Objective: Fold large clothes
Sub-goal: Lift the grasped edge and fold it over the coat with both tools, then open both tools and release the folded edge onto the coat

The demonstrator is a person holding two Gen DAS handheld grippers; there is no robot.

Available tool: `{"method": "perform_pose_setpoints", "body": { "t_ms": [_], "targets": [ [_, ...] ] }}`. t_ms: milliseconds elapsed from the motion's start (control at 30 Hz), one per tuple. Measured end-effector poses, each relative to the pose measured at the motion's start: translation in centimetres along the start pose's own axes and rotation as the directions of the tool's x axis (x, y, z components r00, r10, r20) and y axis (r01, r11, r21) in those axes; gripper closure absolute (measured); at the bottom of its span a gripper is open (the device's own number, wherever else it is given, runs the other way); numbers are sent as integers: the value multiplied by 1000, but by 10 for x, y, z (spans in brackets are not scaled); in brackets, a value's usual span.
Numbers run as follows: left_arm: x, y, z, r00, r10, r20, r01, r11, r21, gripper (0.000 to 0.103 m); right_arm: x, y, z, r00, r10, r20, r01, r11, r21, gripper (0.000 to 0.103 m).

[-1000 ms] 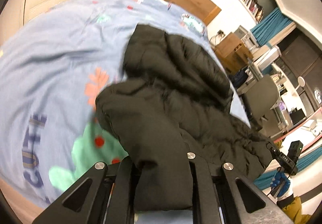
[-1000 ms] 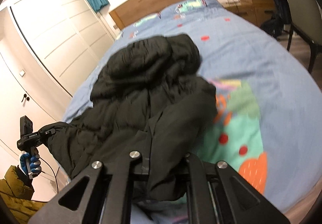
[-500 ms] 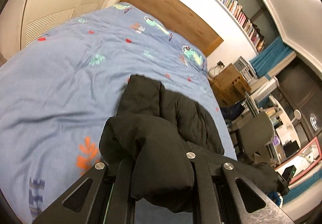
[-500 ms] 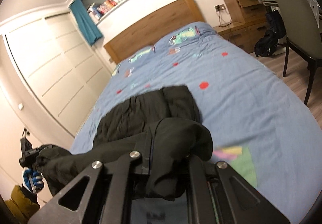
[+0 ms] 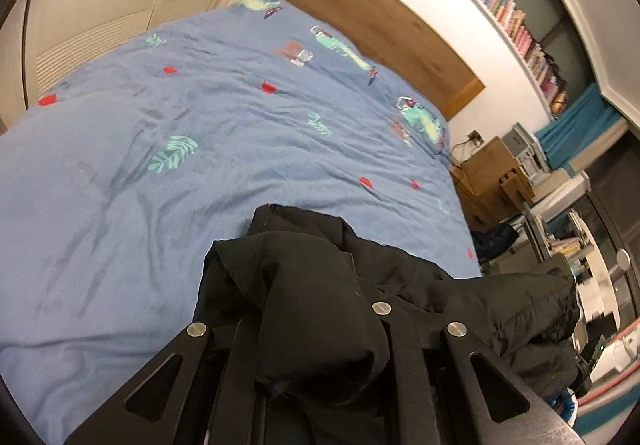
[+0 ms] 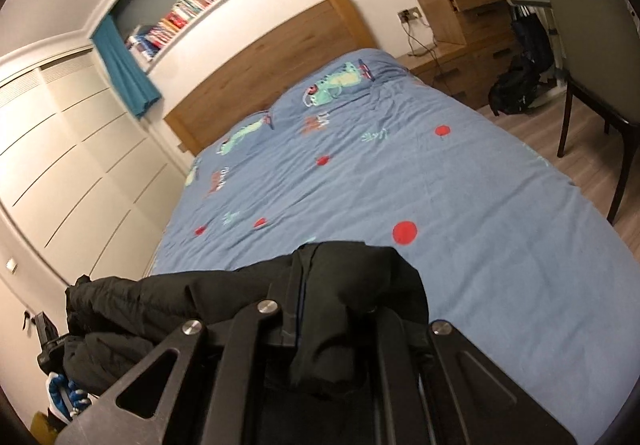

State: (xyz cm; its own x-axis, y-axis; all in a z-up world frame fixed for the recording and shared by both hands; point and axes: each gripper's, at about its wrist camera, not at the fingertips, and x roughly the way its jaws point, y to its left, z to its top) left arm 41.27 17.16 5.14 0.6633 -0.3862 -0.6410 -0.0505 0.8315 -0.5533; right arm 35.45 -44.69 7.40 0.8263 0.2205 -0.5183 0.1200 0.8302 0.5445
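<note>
A black padded jacket (image 5: 304,285) hangs in a taut bundle between my two grippers, just above the blue patterned bed cover (image 5: 200,165). My left gripper (image 5: 320,325) has one end bunched between its fingers; its jaws are opening while the fabric still sits between them. My right gripper (image 6: 320,309) is shut on the other end of the jacket (image 6: 200,297). Each view shows the other gripper at its edge, held by a blue-gloved hand (image 6: 60,397). Fabric hides the fingertips.
The blue bed cover (image 6: 440,185) stretches ahead to a wooden headboard (image 6: 272,61). White wardrobe doors (image 6: 80,173) line the left side. To the right stand a chair (image 6: 588,57), wooden drawers (image 6: 460,29) and a black bag (image 6: 516,85) on the floor.
Both grippers have carried the held jacket ends forward toward the headboard. The jacket that lay spread ahead is now bunched under the fingers, and the cover's foot-end prints have left view.
</note>
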Motion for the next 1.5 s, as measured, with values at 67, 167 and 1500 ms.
{"method": "perform_pose_setpoints", "body": {
  "t_ms": [67, 167, 1500],
  "targets": [
    [23, 3, 8, 1000, 8, -14, -8, 1000, -21, 86, 29, -4, 8, 1000, -22, -16, 22, 1000, 15, 94],
    [58, 8, 17, 999, 10, -42, -12, 999, -43, 83, 68, -16, 15, 998, -52, -46, 54, 997, 54, 94],
    [-33, -32, 44, 993, 34, 112, -42, 997, 69, 11, 59, -42, 51, 997, 76, -2, -72, 959, 275, 51]
  ]
}}
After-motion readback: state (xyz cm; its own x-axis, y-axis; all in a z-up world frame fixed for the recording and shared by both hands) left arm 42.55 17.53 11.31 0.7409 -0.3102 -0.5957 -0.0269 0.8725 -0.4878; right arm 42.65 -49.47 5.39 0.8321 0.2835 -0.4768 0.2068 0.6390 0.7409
